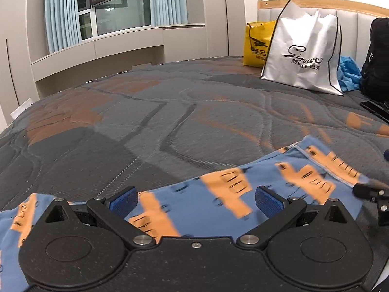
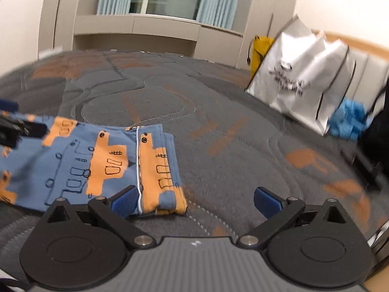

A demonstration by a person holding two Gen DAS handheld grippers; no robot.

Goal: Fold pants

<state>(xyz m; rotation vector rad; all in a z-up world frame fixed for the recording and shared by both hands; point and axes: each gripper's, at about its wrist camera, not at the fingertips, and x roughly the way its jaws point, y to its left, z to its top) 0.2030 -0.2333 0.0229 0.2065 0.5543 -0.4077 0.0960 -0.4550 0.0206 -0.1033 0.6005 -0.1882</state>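
Garment: the blue cotton pants printed with orange trucks (image 2: pixel 97 160) lie flat on the grey quilted bedspread with orange patches (image 2: pixel 218 112), near its front edge.
Layers: in the right wrist view the end nearest the camera shows stacked layers with a white-piped seam running down it, so at least one fold looks to be in.
Left gripper: the black left gripper with blue pads (image 1: pixel 195 200) hovers over the cloth, fingers spread wide; fabric shows between them but the pads are not pressing it.
Right gripper: the black right gripper with blue pads (image 2: pixel 195 200) has its fingers wide apart; nothing is clamped, its left pad sits at the folded edge, and bedspread fills most of the gap.
Done: by the look of it, a fold has been laid and both grippers have let go.
Left to do: the bundle is long in the left wrist view, stretching past both sides of that gripper, so I judge that another fold across its length remains, plus some smoothing.
Blur: both views are smeared, so the number of layers cannot be told.
Surroundings: a white fabric tote bag with black lettering (image 1: pixel 304 51) and a yellow bag (image 1: pixel 257 45) stand by the headboard, well apart from the pants.
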